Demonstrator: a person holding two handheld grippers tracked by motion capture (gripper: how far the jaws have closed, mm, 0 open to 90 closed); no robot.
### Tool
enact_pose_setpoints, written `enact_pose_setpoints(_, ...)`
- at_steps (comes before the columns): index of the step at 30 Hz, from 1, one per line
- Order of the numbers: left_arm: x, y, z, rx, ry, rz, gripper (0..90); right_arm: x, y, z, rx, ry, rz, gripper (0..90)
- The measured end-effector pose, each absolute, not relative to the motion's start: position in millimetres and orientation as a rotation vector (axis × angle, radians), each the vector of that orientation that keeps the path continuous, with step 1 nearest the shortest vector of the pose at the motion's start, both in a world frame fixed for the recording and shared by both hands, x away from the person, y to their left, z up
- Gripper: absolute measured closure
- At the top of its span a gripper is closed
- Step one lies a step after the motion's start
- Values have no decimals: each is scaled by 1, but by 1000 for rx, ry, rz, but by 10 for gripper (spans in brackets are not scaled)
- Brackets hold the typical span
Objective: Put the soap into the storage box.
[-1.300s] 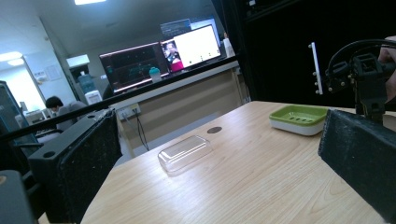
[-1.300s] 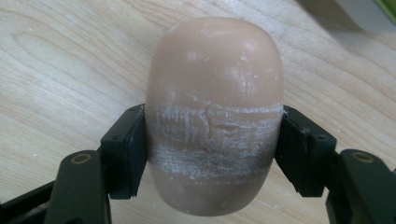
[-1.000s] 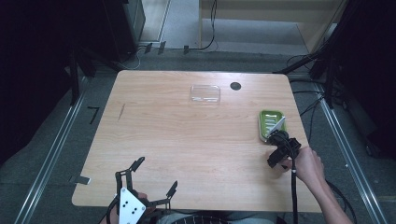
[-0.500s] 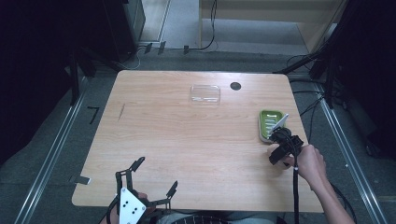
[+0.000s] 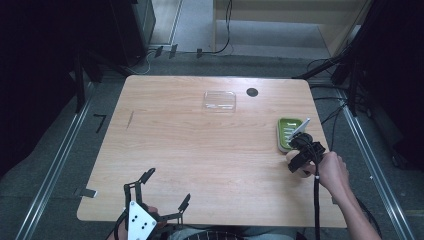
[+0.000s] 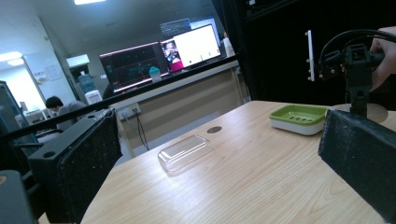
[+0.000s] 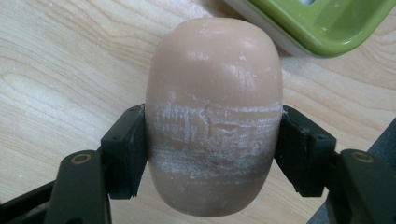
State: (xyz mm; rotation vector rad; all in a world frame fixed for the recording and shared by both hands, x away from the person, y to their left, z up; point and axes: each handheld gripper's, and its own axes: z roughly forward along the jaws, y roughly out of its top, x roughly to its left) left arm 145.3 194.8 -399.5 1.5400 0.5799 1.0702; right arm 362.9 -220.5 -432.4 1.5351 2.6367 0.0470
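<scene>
While the right claw (image 7: 212,154) is clamped on the soap (image 7: 214,116) just above the bench (image 5: 200,145), the pick-up looks done. The soap sits right beside the green dish (image 5: 289,134), which appears empty, so setting it in is probably what remains. A clear lid (image 5: 219,100) lies well apart. The left claw (image 5: 165,192) rests apart at the near edge, holding nothing.

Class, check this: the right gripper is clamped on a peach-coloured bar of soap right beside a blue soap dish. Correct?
Not quite: the soap dish is green, as the right gripper view shows. The right gripper is indeed clamped on the peach-coloured bar of soap, beside it.
</scene>
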Motion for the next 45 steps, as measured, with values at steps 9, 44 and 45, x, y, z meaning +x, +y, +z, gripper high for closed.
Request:
enact_pose_setpoints(9,145,195,-400,1539,582,1069,0,368,-219,-428,1544,2618,73,333)
enact_pose_setpoints(44,146,195,-400,1538,586,1070,0,390,-221,-404,1550,2560,184,333)
enact_pose_setpoints(45,146,195,-400,1538,586,1070,0,391,-221,-404,1546,2559,186,333)
